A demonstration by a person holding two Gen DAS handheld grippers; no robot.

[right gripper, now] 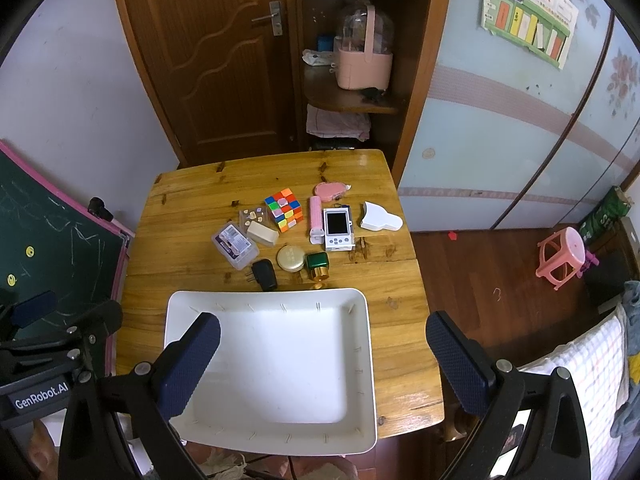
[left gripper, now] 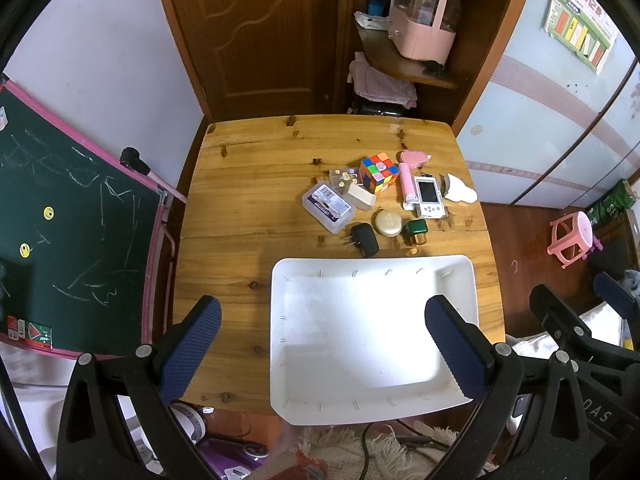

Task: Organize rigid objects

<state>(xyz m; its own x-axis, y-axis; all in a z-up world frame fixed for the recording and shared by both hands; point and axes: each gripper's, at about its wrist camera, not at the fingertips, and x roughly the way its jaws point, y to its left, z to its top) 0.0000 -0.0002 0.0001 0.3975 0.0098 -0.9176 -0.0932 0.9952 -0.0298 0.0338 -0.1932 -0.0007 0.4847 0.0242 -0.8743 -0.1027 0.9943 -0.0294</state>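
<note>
An empty white tray (left gripper: pixel 296 360) (right gripper: pixel 360 360) sits at the near edge of the wooden table (left gripper: pixel 240 184) (right gripper: pixel 192 200). Beyond it lie several small objects: a Rubik's cube (left gripper: pixel 378 173) (right gripper: pixel 283 209), a black plug adapter (left gripper: pixel 365 239) (right gripper: pixel 265 275), a round cream compact (left gripper: pixel 387 223) (right gripper: pixel 291 258), a green and gold box (left gripper: pixel 416 232) (right gripper: pixel 318 266), a white handheld device (left gripper: pixel 429 197) (right gripper: pixel 338 229), a pink stick (left gripper: pixel 407 185) (right gripper: pixel 315 218) and a clear case (left gripper: pixel 328 207) (right gripper: pixel 235 244). My left gripper (left gripper: pixel 324 352) and right gripper (right gripper: pixel 324 360) are both open and empty, held above the tray.
A green chalkboard (left gripper: pixel 68 232) stands left of the table. A wooden door and a shelf with a pink basket (right gripper: pixel 363 65) are behind. A pink stool (right gripper: pixel 562 257) is on the floor at the right. The right gripper also shows in the left wrist view (left gripper: pixel 580 320).
</note>
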